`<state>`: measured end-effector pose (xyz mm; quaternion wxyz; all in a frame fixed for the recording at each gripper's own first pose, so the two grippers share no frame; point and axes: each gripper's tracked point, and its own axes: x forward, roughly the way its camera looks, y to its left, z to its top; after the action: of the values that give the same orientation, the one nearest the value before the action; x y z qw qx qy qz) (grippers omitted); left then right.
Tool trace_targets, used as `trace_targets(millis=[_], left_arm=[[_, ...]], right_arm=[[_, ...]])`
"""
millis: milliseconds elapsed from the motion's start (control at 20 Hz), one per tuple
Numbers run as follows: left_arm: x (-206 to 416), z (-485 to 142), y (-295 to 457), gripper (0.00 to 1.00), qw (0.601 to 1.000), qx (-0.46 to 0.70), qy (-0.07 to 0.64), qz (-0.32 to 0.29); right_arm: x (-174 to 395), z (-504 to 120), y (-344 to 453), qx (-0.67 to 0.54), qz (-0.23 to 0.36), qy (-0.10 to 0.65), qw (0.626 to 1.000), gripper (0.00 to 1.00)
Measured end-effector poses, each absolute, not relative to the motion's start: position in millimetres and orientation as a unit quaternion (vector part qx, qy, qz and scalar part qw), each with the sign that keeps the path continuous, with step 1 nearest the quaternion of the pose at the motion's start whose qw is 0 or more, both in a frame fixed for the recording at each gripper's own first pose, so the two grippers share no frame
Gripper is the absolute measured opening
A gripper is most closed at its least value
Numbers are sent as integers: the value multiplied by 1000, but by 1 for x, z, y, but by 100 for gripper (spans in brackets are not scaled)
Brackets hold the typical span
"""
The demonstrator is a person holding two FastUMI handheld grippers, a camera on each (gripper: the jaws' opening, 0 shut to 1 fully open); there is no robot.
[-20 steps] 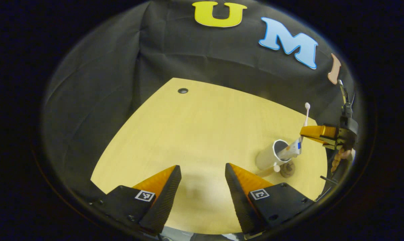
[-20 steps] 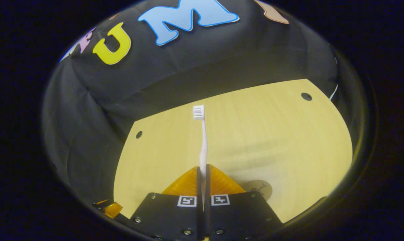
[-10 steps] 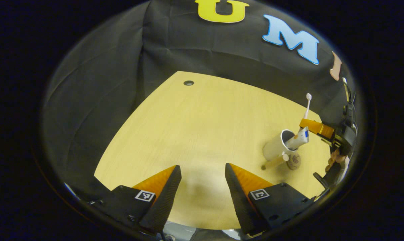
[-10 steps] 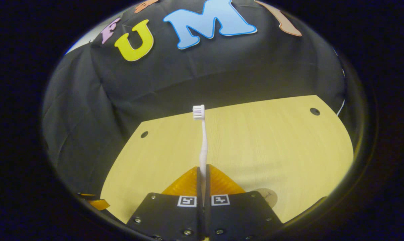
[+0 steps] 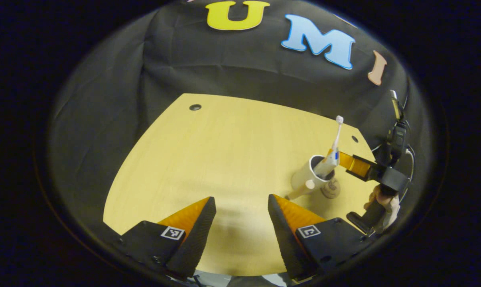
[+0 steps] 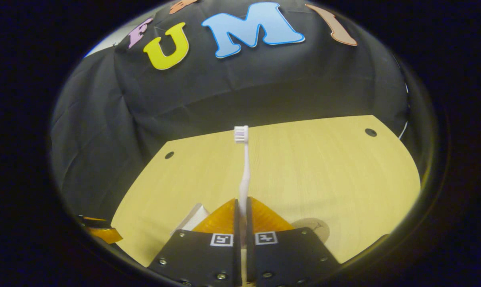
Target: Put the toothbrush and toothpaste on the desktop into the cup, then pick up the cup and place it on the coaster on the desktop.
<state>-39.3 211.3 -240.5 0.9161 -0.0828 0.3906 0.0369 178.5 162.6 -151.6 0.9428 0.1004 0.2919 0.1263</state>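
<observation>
Toothbrush (image 6: 245, 167) is seen clamped between the 2 fingers of the right tongs (image 6: 243, 207) in the right gripper view, its white handle rising straight up from the closed tips and its bristle head at the top, above the far edge of the tabletop (image 6: 324, 171). Just left of those fingers a white corner is visible, too little of it to be identified, and the round brown coaster (image 6: 310, 227) is partly seen lying flat on the tabletop just to their right. In the left gripper view the left tongs (image 5: 240, 217) are held wide apart with nothing between them, low over the near part of the tabletop (image 5: 224, 151). Farther off to the right in that view the white cup (image 5: 306, 179) is seen on the tabletop with the toothpaste (image 5: 330, 164) leaning in its mouth, a wooden handle sticking out from its side, and the coaster (image 5: 330, 190) lying just beside its base. The right tongs (image 5: 338, 157) are seen there at the cup's rim, gripped by a person's hand (image 5: 382, 201), with the toothbrush (image 5: 337, 129) standing up above the cup; whether its lower end is inside the cup cannot be told.
</observation>
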Motion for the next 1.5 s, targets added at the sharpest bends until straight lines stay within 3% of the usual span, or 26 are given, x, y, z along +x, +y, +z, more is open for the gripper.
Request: trace_targets(millis=[150,300,550,850,1100,1500], left_arm=[[-30,-245,193,87,918,-71,391,1],[-21,-250,179,88,915,-57,398,-26],[-10,-262,153,88,908,-37,409,-87],[8,-262,124,88,894,18,414,-169],[14,-276,92,88,854,69,455,-244],[37,-320,97,87,801,120,531,-248]], right_arm=[[178,-157,165,90,128,294,943,8],[175,-160,162,84,123,293,944,18],[157,-158,151,87,112,294,945,24],[141,-151,117,102,83,300,945,21],[124,-154,84,127,45,306,942,21],[90,-153,21,167,-21,303,938,21]])
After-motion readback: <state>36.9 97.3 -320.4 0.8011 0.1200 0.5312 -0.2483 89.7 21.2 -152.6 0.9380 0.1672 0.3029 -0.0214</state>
